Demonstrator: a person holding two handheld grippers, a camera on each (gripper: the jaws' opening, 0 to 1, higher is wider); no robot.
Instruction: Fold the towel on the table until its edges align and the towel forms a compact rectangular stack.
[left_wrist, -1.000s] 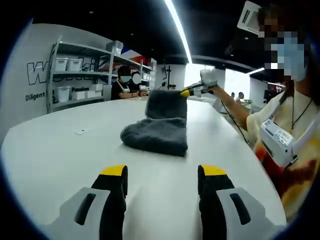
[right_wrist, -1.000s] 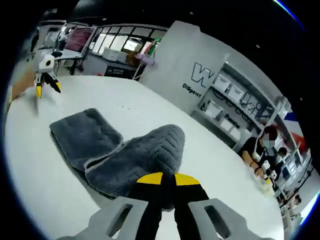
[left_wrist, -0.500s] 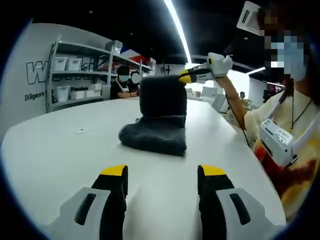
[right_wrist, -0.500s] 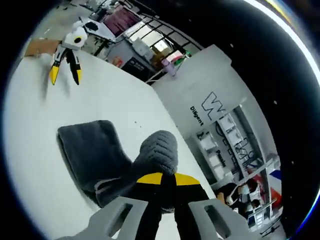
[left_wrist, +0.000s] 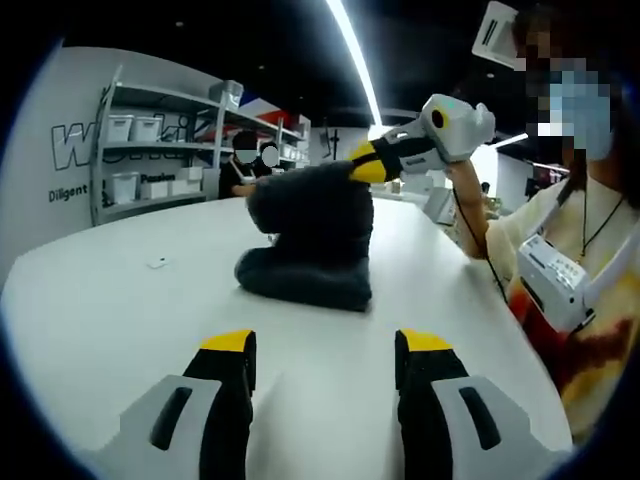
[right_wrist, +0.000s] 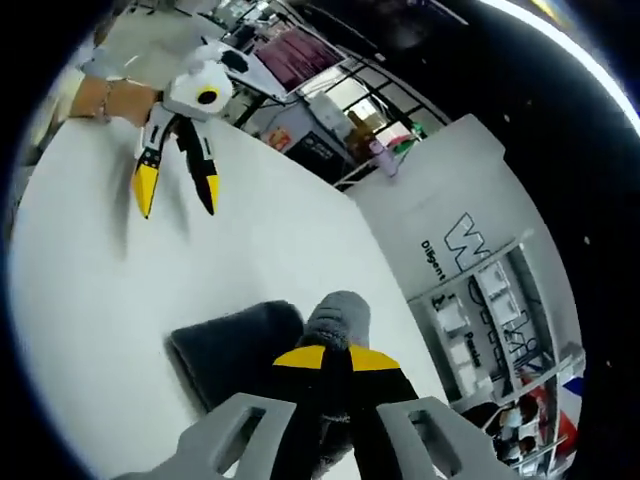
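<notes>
A broad white table (left_wrist: 120, 300) carries the dark grey towel (left_wrist: 305, 275), its lower folds resting on the surface, and a small pale scrap (left_wrist: 158, 263) lies nearby.

Broad white oval table (left_wrist: 100, 300) under a dark ceiling with 1 long bright light strip (left_wrist: 352, 55). Grey metal shelving unit (left_wrist: 160, 150) holding white storage bins beside a white wall panel with dark lettering (right_wrist: 455, 245).

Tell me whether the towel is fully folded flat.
No. The right tongs hold one towel edge lifted above the table.
</notes>
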